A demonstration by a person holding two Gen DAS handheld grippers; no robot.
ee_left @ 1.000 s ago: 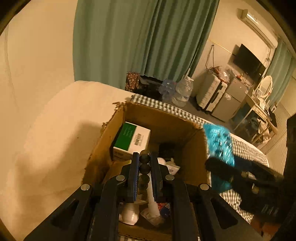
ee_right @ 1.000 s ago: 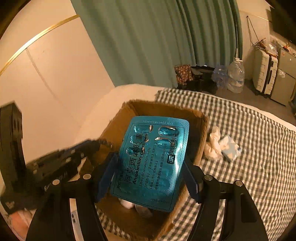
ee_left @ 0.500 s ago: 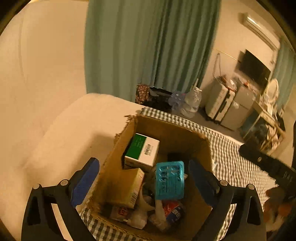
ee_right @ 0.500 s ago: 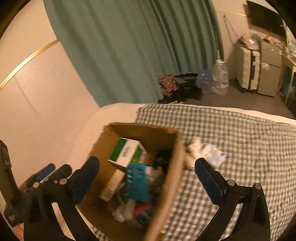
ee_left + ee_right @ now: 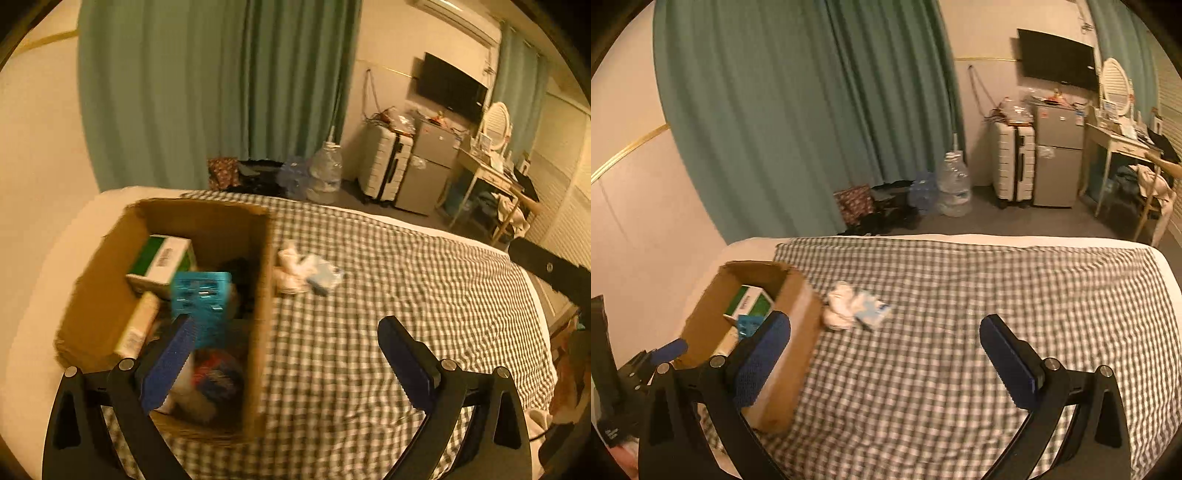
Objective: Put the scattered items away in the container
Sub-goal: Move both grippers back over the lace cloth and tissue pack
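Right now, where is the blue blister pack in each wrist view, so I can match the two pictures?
Left wrist: blister pack stands in the box, left of centre, below the green-white carton.
Right wrist: blister pack is lower left, mostly hidden by the near box wall.
Shared landmark: white bundle on the checked cloth right of the box.

The right gripper (image 5: 884, 334) hangs wide apart, empty, above the checked bedspread (image 5: 997, 288). A cardboard box (image 5: 798, 314) sits left, white cloths (image 5: 842, 304) beside it.
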